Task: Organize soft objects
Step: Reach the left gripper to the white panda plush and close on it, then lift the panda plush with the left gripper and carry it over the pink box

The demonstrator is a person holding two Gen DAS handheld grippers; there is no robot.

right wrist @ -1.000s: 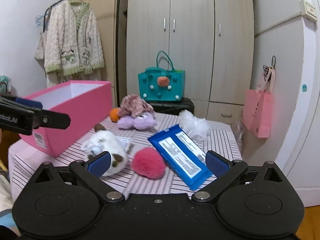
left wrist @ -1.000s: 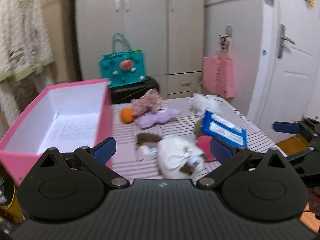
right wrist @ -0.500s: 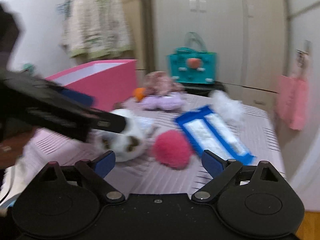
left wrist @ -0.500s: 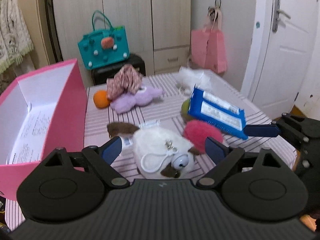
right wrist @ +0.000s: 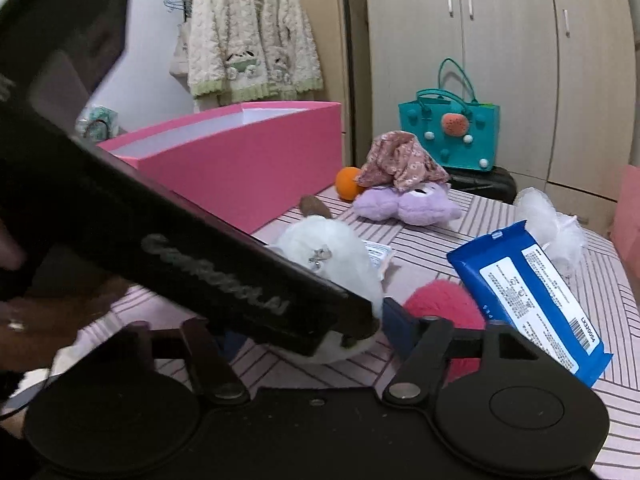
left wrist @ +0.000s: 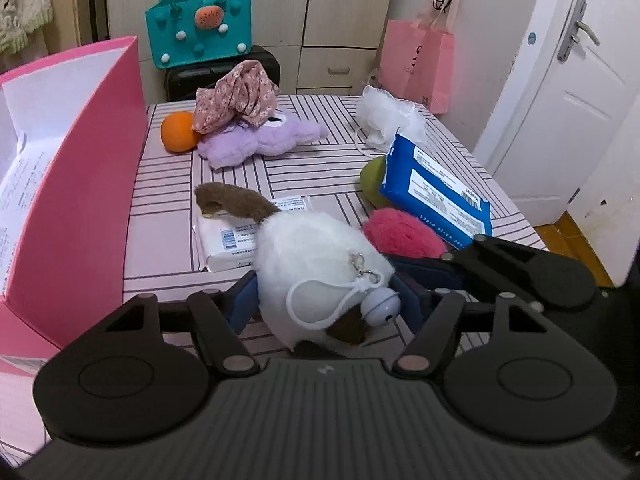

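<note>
A white plush toy with a brown tail and a small bell (left wrist: 316, 268) lies on the striped table, and it shows in the right wrist view (right wrist: 332, 256) too. My left gripper (left wrist: 324, 304) has a finger on each side of it, jaws close against its fur. My right gripper (right wrist: 308, 332) is open just right of the toy, beside a red pompom (left wrist: 400, 232), and the left gripper's body crosses in front of it. An open pink box (left wrist: 72, 184) stands at the left.
A blue wipes pack (left wrist: 432, 192) rests on a green ball. A purple plush (left wrist: 260, 140), floral cloth (left wrist: 236, 96), orange ball (left wrist: 178, 132), white mesh puff (left wrist: 388, 116) and a small white packet (left wrist: 228, 240) lie on the table. A teal bag (left wrist: 200, 36) stands behind.
Both grippers moved in toward the white plush toy. The left gripper's fingers have narrowed around it. The right gripper came close beside the left one.
</note>
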